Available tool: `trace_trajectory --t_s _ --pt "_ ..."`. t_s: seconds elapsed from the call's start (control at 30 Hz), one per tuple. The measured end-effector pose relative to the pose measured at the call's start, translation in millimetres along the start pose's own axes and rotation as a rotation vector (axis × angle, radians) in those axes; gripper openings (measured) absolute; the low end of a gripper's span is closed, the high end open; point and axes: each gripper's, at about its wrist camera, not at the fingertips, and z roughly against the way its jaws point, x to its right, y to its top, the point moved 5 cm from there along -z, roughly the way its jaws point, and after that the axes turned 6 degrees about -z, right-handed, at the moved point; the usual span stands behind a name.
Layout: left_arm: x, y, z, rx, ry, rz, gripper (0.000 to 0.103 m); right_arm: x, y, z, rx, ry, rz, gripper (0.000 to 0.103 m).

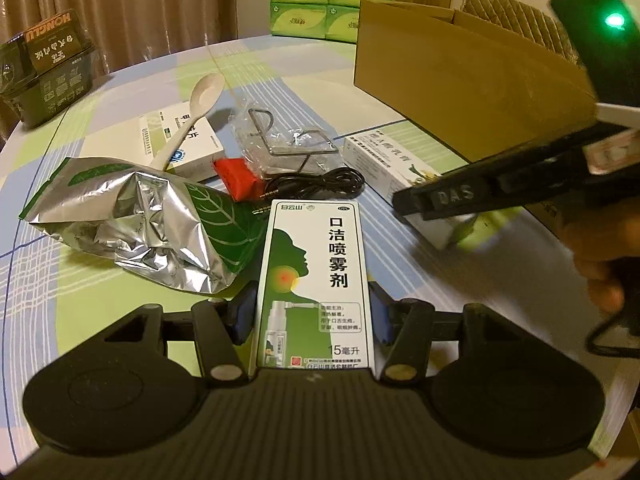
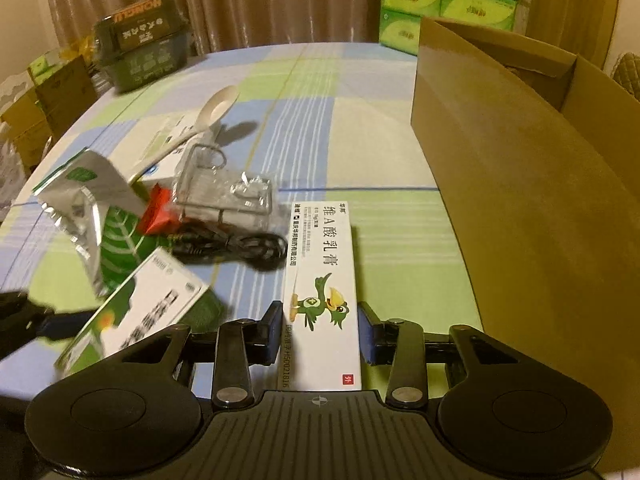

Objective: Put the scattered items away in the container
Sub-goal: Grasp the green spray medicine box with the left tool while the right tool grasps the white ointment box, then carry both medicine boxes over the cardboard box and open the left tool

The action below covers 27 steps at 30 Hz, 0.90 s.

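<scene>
Scattered items lie in a loose heap on the checked blue-and-green tablecloth [image 1: 120, 80], and going left to right they are a crumpled silver foil pouch with a green leaf print [image 1: 160, 220], a white plastic spoon [image 1: 192, 108] resting across a flat white medicine box [image 1: 188, 144], a small red packet [image 1: 236, 180], a clear plastic bag holding bent wire parts [image 1: 288, 144] and a coiled black cable [image 1: 316, 186]. At the near edge of the heap, the left gripper [image 1: 312, 312] has its blue pads pressed against both long sides of the tall white-and-green throat-spray box [image 1: 316, 280], clamped near the bottom end so the box sticks out forward along the fingers; in the right wrist view it looks tilted up off the cloth, which suggests it is lifted. Further right, the right gripper [image 2: 318, 332] is closed the same way on the long white ointment box with a green cartoon bird [image 2: 320, 280], held level and pointing away. Both tools sit low and near each other, the right one reaching in across the left view. Farthest right stands the open brown cardboard box [image 2: 520, 160], the likely container, just beside the ointment box, so a short carry rightward should suit.
</scene>
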Motion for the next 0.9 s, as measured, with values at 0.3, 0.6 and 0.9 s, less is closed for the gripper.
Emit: trace_trajectory --t_s 0.3,0.6,0.9 --pt "32 -10 23 -0.039 -0.044 -0.041 0.051 11 -63 60 -0.048 -0.016 0.025 0.035" --pt "67 -28 31 -0.076 -0.040 -0.059 0.070 19 -84 66 -0.018 -0.013 0.057 0.036" --pt "67 -16 20 -0.091 -0.015 -0.070 0.051 21 -74 56 -0.017 0.006 0.052 0.035"
